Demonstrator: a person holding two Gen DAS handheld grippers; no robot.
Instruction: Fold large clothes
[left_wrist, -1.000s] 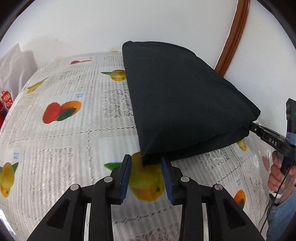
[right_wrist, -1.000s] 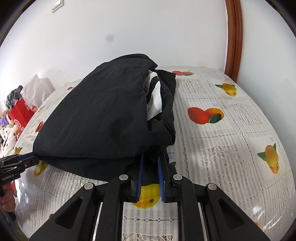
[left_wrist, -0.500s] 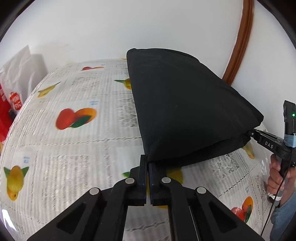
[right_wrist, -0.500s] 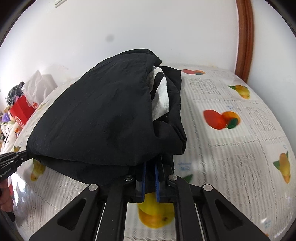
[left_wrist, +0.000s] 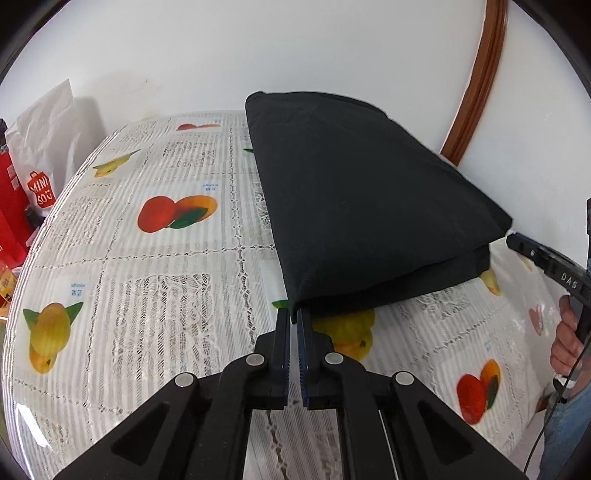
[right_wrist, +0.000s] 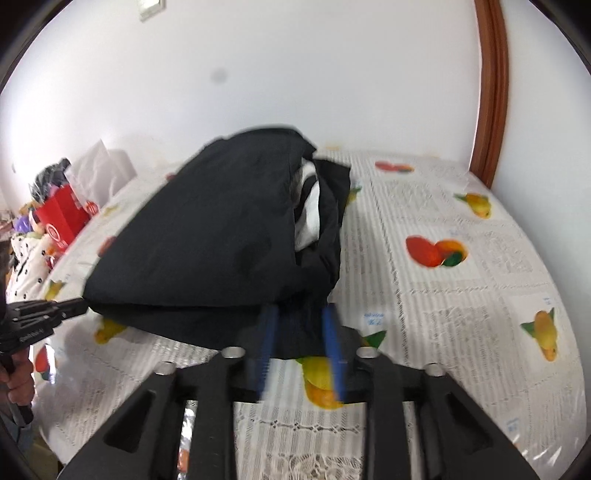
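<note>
A folded black garment (left_wrist: 362, 206) lies on the fruit-print tablecloth (left_wrist: 155, 266). My left gripper (left_wrist: 294, 317) is shut on its near corner. The right gripper's tip shows at the far right of the left wrist view (left_wrist: 517, 240), just off the garment's other corner. In the right wrist view the garment (right_wrist: 207, 243) shows a white striped inner layer (right_wrist: 308, 206). My right gripper (right_wrist: 300, 317) is open, its blue pads apart at the garment's near edge and blurred by motion. The left gripper shows at the left edge (right_wrist: 70, 308).
A white Miniso bag (left_wrist: 48, 155) and a red bag (left_wrist: 11, 206) stand past the table's left side. A brown door frame (left_wrist: 476, 81) runs up the white wall. In the right wrist view a red bag and clutter (right_wrist: 59, 218) sit at the left.
My left gripper closed on the garment's near corner. My right gripper, shut on the garment's edge before, has opened and let go. The garment has settled lower onto the table.
</note>
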